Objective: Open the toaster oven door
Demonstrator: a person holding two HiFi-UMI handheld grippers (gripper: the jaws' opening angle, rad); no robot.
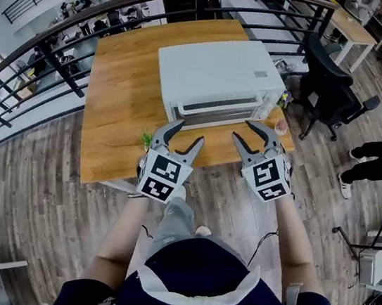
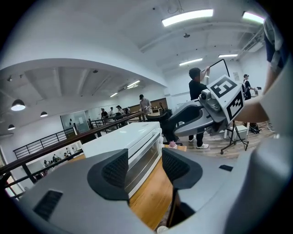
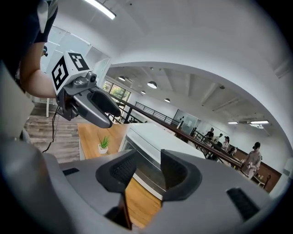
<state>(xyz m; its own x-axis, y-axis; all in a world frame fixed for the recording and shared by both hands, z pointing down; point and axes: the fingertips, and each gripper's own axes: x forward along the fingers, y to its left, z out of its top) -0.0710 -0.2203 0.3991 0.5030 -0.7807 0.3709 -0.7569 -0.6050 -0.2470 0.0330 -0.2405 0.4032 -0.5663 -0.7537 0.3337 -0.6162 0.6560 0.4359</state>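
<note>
White toaster oven (image 1: 220, 78), orange-brown wood-grain table (image 1: 121, 95), grey left claw (image 1: 188, 132) and right claw (image 1: 243, 130), black-and-white marker cubes (image 1: 160, 176)

The toaster oven (image 1: 219, 81) sits on the table (image 1: 120, 102) — my left gripper (image 1: 187, 132) and right gripper (image 1: 242, 130) near its front.

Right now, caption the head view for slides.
Left gripper and right gripper, jaws open, face the closed white toaster oven on a wooden table.

Floor: grey-brown wood planks (image 1: 37, 182) filled the frame's lower left.
Table: a wooden table (image 1: 117, 102) stood at centre.
Railing: a dark curved railing (image 1: 128, 2) crossed the upper left, behind the table.
Chair: a black office chair (image 1: 329, 84) stood upper right, beside the table.
Light: ceiling strips (image 2: 187, 17) glowed overhead.
</note>
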